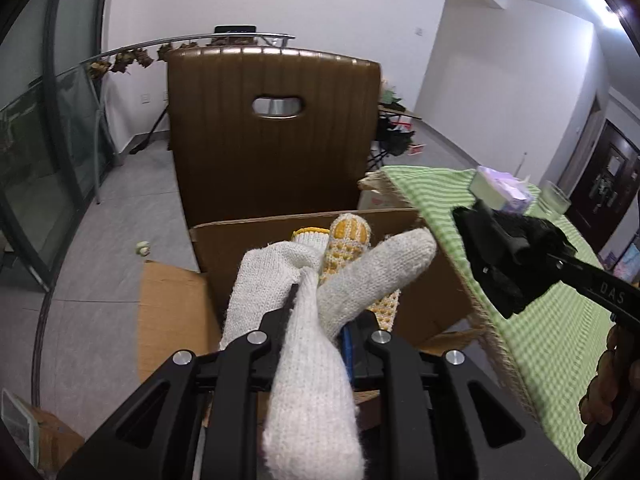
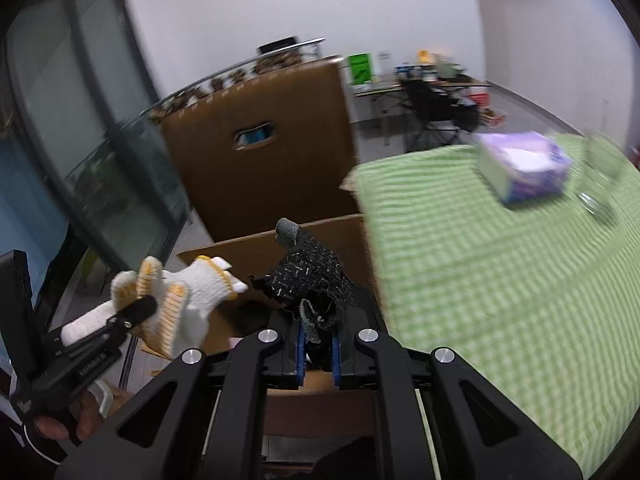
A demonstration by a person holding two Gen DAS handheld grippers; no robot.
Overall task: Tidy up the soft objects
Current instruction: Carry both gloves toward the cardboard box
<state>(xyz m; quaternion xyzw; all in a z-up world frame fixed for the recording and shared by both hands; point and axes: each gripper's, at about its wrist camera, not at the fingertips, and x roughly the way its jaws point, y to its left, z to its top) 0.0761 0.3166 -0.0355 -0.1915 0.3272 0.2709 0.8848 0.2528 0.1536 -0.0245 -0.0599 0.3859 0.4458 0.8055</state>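
Observation:
My left gripper (image 1: 318, 316) is shut on a white knit work glove (image 1: 316, 340) with yellow dotted palms, held above an open cardboard box (image 1: 280, 224). From the right wrist view the same left gripper (image 2: 140, 308) and white glove (image 2: 188, 292) hang over the box (image 2: 320, 226) at the lower left. My right gripper (image 2: 316, 340) is shut on a black knit glove (image 2: 316, 272) with a grey fingertip, also over the box. In the left wrist view that right gripper (image 1: 504, 276) holds the black glove (image 1: 520, 236) beside the table edge.
A brown chair back (image 1: 272, 140) stands behind the box. A green checked tablecloth (image 2: 500, 280) covers the table on the right, with a purple tissue pack (image 2: 524, 168) and a glass (image 2: 600, 184) on it. Glass doors line the left. A cluttered desk (image 2: 432, 80) stands far back.

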